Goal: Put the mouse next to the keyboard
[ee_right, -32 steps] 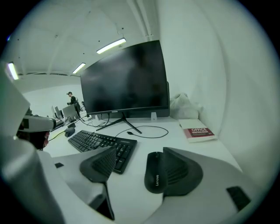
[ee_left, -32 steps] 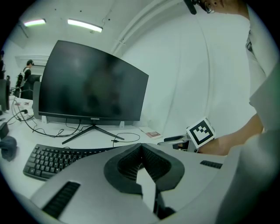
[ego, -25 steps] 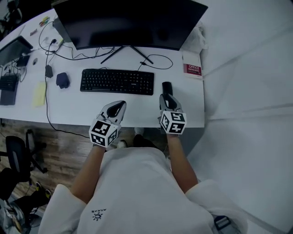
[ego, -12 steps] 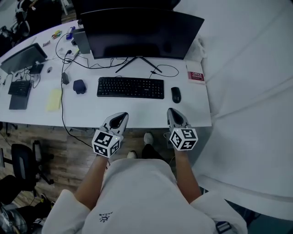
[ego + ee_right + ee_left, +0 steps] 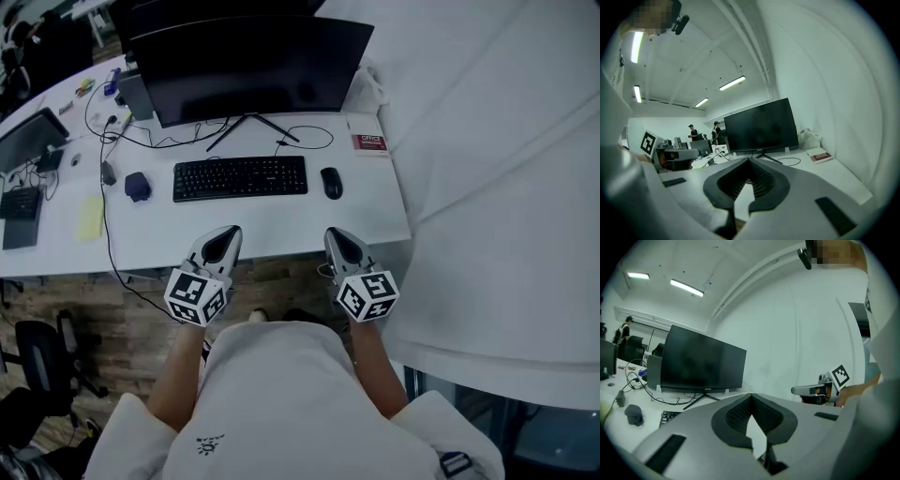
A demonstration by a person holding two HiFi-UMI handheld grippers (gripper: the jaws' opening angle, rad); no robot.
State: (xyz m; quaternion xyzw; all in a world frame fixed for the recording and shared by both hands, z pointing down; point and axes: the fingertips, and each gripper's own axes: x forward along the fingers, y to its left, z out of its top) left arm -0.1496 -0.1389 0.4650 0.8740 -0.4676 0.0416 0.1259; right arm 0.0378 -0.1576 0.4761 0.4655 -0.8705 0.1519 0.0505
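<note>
The black mouse (image 5: 331, 183) lies on the white desk (image 5: 281, 225), just right of the black keyboard (image 5: 240, 177) and apart from it. Both grippers hang in front of the desk's near edge, close to the person's body. My left gripper (image 5: 228, 231) is shut and empty, below the keyboard's middle. My right gripper (image 5: 334, 232) is shut and empty too, a short way in front of the mouse and not touching it. In the left gripper view the jaws (image 5: 751, 395) meet with nothing between them; the right gripper view shows the same (image 5: 749, 161).
A large dark monitor (image 5: 248, 61) stands behind the keyboard, with cables (image 5: 300, 139) at its foot. A red booklet (image 5: 370, 142) lies at the back right. A dark blue object (image 5: 138, 186) and a yellow pad (image 5: 91, 217) lie to the left. A white wall (image 5: 487, 187) borders the right side.
My right gripper has let go of the mouse beside the keyboard, shut, and drawn back past the desk's edge. The left gripper has drawn back a little as well.
</note>
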